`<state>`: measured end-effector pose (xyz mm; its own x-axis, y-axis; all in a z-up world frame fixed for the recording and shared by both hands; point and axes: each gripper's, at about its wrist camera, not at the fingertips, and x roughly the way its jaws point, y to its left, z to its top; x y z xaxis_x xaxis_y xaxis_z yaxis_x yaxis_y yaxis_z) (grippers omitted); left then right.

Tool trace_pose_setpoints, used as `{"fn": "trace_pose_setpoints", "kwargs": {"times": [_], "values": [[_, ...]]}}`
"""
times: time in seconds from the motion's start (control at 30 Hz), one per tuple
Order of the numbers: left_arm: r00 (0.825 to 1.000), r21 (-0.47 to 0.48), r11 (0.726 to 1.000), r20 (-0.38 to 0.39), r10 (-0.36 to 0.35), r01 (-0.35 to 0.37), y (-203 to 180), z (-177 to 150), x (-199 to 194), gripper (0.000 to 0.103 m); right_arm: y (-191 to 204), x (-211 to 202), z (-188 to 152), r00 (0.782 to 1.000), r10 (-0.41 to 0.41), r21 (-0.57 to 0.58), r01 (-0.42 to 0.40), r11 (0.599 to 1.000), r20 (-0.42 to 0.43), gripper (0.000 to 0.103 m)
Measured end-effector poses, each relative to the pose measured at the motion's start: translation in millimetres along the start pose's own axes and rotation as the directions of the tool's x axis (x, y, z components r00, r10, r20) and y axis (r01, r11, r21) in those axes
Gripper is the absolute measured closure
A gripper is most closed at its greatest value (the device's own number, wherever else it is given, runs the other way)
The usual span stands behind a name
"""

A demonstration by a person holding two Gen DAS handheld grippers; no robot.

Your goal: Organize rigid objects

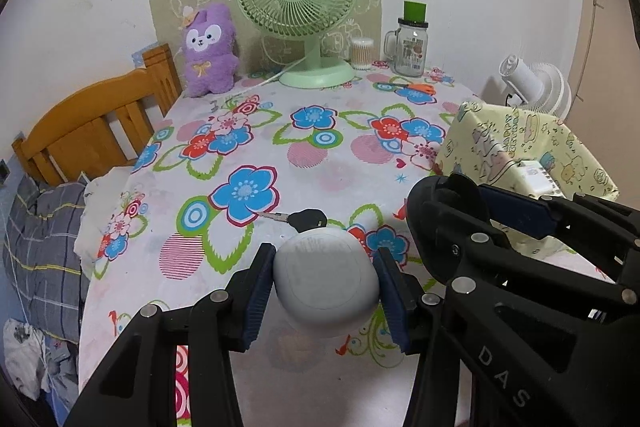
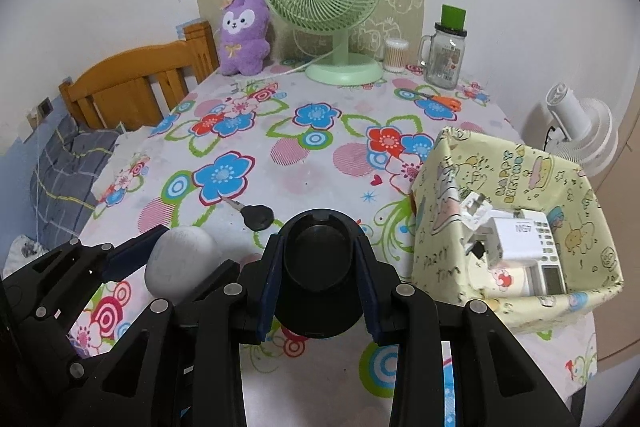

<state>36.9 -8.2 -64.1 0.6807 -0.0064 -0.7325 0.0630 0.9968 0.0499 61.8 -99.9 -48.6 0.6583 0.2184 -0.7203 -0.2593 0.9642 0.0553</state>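
Observation:
My left gripper (image 1: 326, 287) is shut on a rounded grey case (image 1: 326, 285), held just above the flowered tablecloth; the case also shows in the right wrist view (image 2: 180, 261). My right gripper (image 2: 318, 281) is shut on a black cup-shaped object (image 2: 318, 267), also visible in the left wrist view (image 1: 444, 227). A black-headed key (image 1: 298, 219) lies on the cloth just beyond the case, and shows in the right wrist view (image 2: 252, 215). A yellow patterned box (image 2: 520, 227) to the right holds white items (image 2: 520, 247).
At the back stand a green fan (image 2: 324, 7), a purple plush (image 2: 242, 31), a cotton swab jar (image 2: 396, 55) and a glass mug jar (image 2: 444, 51). Orange scissors (image 2: 436, 101) lie near them. A white fan (image 2: 580, 131) sits right; a wooden bed frame (image 2: 136, 87) left.

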Motion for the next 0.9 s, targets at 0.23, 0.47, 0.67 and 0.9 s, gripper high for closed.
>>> {"fn": "trace_pose_setpoints", "kwargs": {"times": [0.23, 0.47, 0.67, 0.9], "values": [[1.0, -0.003, 1.0, 0.011, 0.009, -0.009, -4.7, -0.3, -14.9, 0.051, -2.1, -16.6, -1.3, 1.0, 0.012, -0.005, -0.012, 1.0, 0.019, 0.065], [0.999, -0.007, 1.0, 0.038, 0.011, -0.011, -12.2, 3.5, -30.9, 0.051, -7.6, -33.9, 1.5, 0.999, 0.012, -0.015, -0.012, 1.0, 0.045, 0.065], [0.998, -0.006, 1.0, 0.057, 0.012, -0.011, -20.9, 10.7, -39.5, 0.051, -14.4, -44.9, 6.9, 0.998, 0.008, -0.025, -0.006, 1.0, 0.062, 0.065], [0.998, -0.002, 1.0, 0.065, 0.007, -0.007, -29.5, 17.0, -45.6, 0.051, -23.3, -52.4, 12.0, 0.998, 0.002, -0.029, 0.0, 1.0, 0.07, 0.065]]}}
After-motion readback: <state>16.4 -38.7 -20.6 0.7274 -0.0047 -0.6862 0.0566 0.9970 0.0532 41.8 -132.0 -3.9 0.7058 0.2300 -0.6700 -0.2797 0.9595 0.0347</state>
